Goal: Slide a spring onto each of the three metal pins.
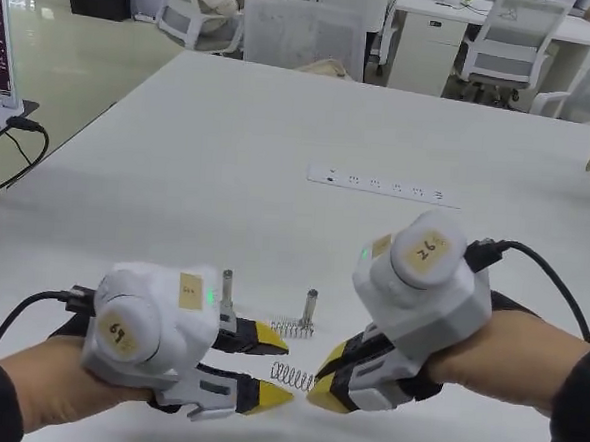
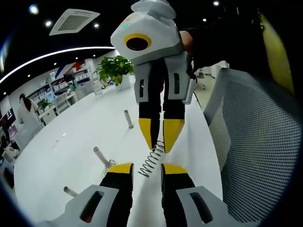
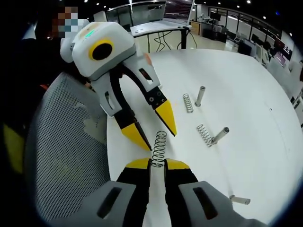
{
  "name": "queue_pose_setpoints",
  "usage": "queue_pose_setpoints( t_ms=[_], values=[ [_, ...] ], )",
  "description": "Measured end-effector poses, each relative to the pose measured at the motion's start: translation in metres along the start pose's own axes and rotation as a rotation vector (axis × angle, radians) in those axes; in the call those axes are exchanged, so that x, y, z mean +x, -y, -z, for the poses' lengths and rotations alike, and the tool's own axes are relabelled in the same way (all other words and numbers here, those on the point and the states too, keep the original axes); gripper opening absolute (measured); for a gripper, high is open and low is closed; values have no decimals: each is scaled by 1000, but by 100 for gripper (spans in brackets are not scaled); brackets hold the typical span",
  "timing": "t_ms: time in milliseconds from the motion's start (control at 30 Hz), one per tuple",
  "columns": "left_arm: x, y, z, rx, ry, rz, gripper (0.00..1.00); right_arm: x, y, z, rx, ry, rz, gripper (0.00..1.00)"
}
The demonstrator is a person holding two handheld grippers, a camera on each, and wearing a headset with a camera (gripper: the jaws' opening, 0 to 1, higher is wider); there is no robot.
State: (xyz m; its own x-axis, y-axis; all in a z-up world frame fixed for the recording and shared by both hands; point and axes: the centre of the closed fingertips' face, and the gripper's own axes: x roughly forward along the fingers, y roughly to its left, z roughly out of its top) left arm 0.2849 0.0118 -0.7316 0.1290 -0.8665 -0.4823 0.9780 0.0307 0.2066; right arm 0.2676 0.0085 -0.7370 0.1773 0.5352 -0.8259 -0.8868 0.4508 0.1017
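Stretching across the head view, a wide white bench (image 1: 229, 147) stands in a bright office, with grey chairs (image 1: 304, 36) and white desks (image 1: 547, 24) behind its far edge. A white power strip (image 1: 382, 186) lies flat on the bench, well beyond the work and toward the far edge.

Close to the near edge of the bench, the left gripper (image 1: 271, 368) and the right gripper (image 1: 317, 381) point their yellow tips at each other. The right gripper has its jaws pressed together on one end of a spring (image 1: 291, 374). The left gripper has its jaws clearly apart, and the free end of the spring reaches into the gap between them; whether it touches them cannot be told.

Just behind the grippers the first pin (image 1: 227, 287) and the second pin (image 1: 310, 307) stand upright on the bench. In the right gripper view a third pin (image 3: 239, 200) stands apart from these two.

A second spring (image 1: 290, 328) lies on the surface with one end at the foot of the second pin. A third spring (image 3: 187, 102) lies flat just beside the first pin.
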Motion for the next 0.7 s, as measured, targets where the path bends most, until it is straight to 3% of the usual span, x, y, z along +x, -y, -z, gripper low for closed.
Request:
queue_pose_setpoints(
  t_ms=[467,700],
  values=[
    [1,4,5,76,-28,16,7,0,-4,2,4,-9,-21,8],
    [1,6,4,73,-29,26,6,0,-6,2,-3,-13,-27,8]
  ],
)
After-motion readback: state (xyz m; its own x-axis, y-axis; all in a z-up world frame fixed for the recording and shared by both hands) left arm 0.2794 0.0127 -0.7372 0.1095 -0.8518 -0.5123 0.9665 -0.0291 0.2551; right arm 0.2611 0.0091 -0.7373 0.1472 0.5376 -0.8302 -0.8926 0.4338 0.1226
